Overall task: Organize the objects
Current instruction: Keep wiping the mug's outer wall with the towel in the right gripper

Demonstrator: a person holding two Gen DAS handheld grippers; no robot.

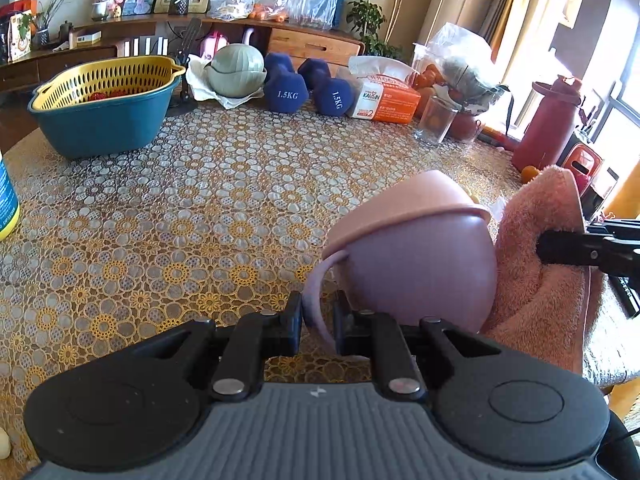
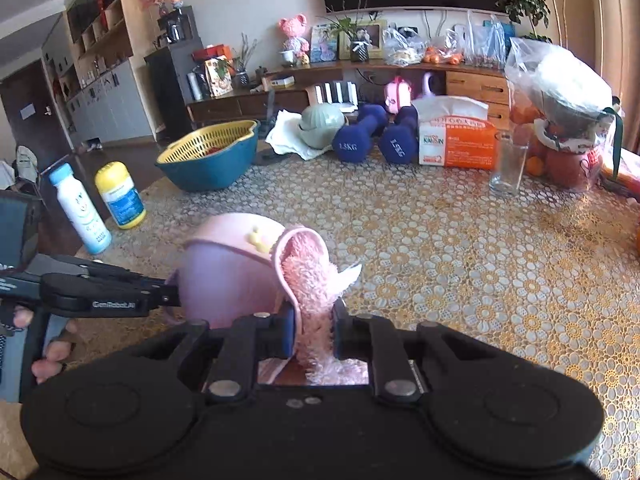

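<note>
Left wrist view: left gripper (image 1: pixel 318 322) pinches thin curved handle of smooth purple cup (image 1: pixel 420 272); glossy pink bowl-shaped lid (image 1: pixel 412 204) caps cup, tilted. Right gripper (image 2: pixel 314 330) clamps fluffy pink towel (image 2: pixel 310 280), pile shaggy, pressed against cup's side. Cup held above lace-patterned tablecloth (image 1: pixel 200 208). Beyond cup, left: teal basin with perforated yellow strainer (image 1: pixel 108 84). Behind cup: two matte blue hex dumbbells (image 1: pixel 304 88), orange tissue box (image 1: pixel 384 98), clear glass (image 1: pixel 434 120).

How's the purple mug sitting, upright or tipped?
Tipped. The purple mug has its round base toward the left camera, left gripper fingers pinching its handle.
</note>
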